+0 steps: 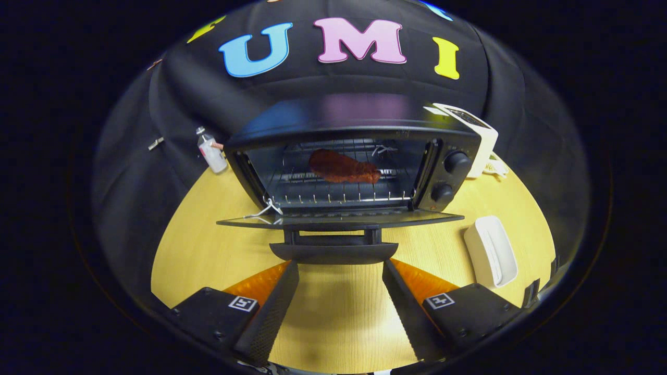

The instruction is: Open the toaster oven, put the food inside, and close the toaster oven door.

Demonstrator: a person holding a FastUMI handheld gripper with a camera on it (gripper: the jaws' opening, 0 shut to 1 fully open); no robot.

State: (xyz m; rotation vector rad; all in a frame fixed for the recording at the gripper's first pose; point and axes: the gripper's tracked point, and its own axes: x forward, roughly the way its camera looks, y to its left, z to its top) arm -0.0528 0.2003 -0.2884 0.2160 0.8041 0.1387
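The fingers (pixel 340 291) are spread wide and empty, tips just short of the door handle (pixel 333 252) of the toaster oven (pixel 354 156). Its door (pixel 338 220) lies folded down flat over the bench (pixel 208 250), and the food (pixel 344 166) already rests on the rack inside; judging by that, only closing is left. A white holder (pixel 491 258) sits near the bench's right edge, a small bottle (pixel 211 151) and white box (pixel 477 138) flank the oven at the far edge; none blocks the door.

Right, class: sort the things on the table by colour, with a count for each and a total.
Black: 1, the toaster oven.
White: 3, the bottle, the box, the tray.
Reddish-brown: 1, the food inside.
Total: 5.
The gripper, open, holds nothing.
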